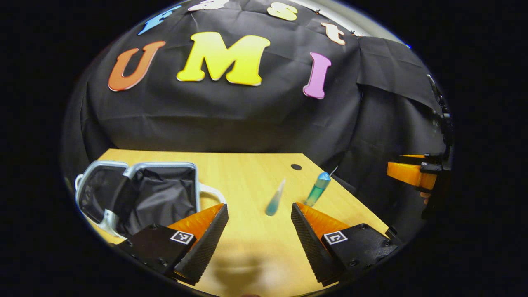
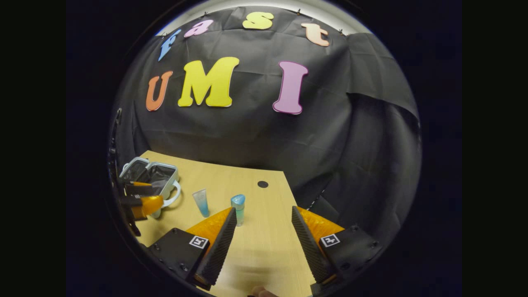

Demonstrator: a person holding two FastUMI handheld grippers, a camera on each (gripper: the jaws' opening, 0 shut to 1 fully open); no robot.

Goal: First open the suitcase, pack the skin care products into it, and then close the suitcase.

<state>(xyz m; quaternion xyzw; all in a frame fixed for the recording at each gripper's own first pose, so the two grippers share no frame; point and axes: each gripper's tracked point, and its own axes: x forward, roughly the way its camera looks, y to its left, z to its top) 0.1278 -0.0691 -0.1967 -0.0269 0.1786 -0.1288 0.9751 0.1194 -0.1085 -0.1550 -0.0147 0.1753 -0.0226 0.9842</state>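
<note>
While the suitcase (image 1: pixel 140 198) lies open, left gripper (image 1: pixel 259 225) and right gripper (image 2: pixel 264 231) gape empty | risk: upright bottle (image 2: pixel 238 208) topples if nudged; tube (image 2: pixel 201 202) slips

Cloth-walled (image 1: pixel 231 119) recording booth, wooden table (image 1: pixel 247 173)

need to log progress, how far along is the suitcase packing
Done: the suitcase lies open on the table, its dark lining showing. In hand: nothing; the left gripper and right gripper are both open above the table. Left: the tube and the bottle are on the table outside the case, so both need packing, then the lid closed.
</note>
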